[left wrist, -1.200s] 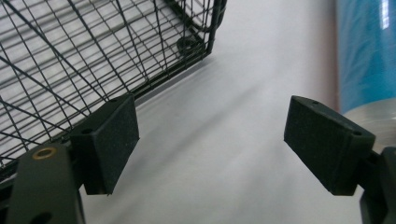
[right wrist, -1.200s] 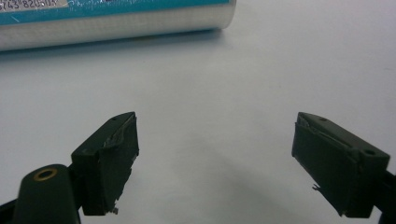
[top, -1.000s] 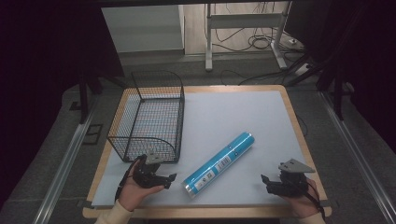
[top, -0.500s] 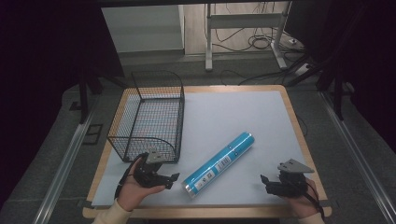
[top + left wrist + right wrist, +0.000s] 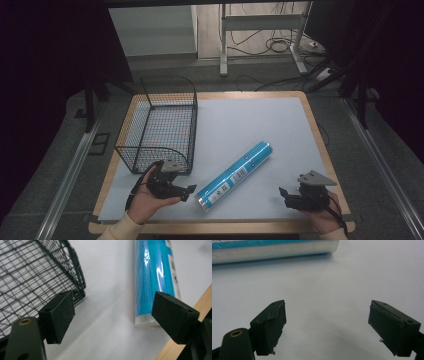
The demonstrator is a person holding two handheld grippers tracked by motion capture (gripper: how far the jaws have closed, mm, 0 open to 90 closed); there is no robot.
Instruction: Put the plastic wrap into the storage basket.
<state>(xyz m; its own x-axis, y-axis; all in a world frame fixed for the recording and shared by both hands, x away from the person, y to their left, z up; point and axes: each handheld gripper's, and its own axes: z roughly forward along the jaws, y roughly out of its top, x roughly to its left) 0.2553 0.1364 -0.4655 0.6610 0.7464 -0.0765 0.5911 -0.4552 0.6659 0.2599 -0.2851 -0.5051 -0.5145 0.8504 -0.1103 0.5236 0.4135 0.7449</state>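
Note:
A blue tube (image 5: 235, 177) with a white label lies diagonally on the grey mat, its near end toward the front edge. My left gripper (image 5: 187, 192) is held just left of that end, by the front corner of the black wire basket (image 5: 165, 150). In the left gripper view the left gripper (image 5: 113, 302) is open; its jaws have just been closing slightly, with bare mat between them, the tube (image 5: 153, 277) ahead on the right and the basket (image 5: 37, 270) on the left. My right gripper (image 5: 285, 196) rests at the front right. It is open (image 5: 327, 306), and the tube (image 5: 274, 251) lies beyond it.
The grey mat (image 5: 250, 120) covers a wooden table whose edge (image 5: 220, 227) runs close under both hands. The basket stands empty at the left. Beyond the table are desk legs and cables (image 5: 265, 45) on the floor.
My left gripper has lifted a little and shifted slightly toward the tube's near end. The right gripper and the tube have stayed where they were.

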